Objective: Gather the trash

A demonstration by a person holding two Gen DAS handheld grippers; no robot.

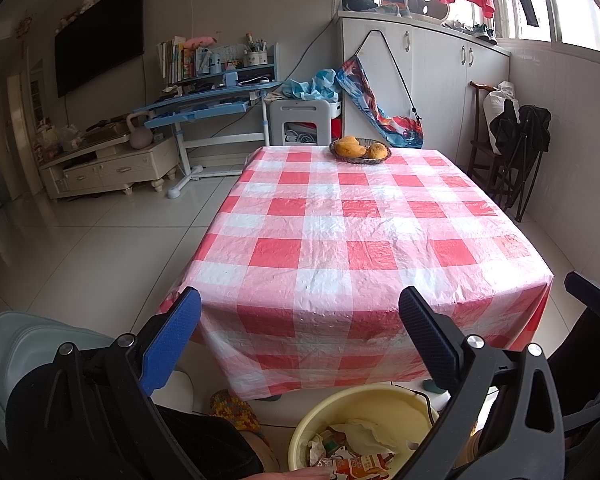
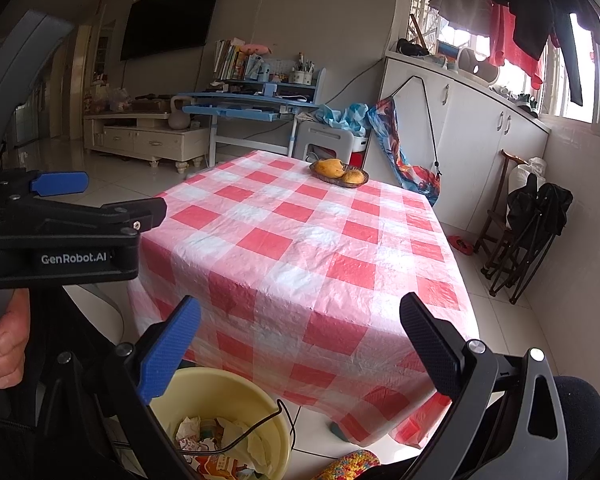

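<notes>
- Both grippers, left gripper [image 1: 300, 336] and right gripper [image 2: 300, 340], hang released, jaws spread, before the checked table's [image 1: 340, 220] near edge.
- Tabletop bare except a fruit basket [image 1: 360, 150] at the far end.
- Below, the yellow bucket [image 2: 224, 392] holds crumpled wrappers [image 1: 352, 452], seemingly paper.

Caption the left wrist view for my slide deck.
Open left gripper above a yellow bucket of trash, facing a checkered table.

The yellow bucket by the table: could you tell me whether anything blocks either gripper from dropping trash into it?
Nothing visible does. The bucket sits open on the floor below both open grippers, left and right, with trash already inside. Only its thin wire handle crosses the opening.
</notes>
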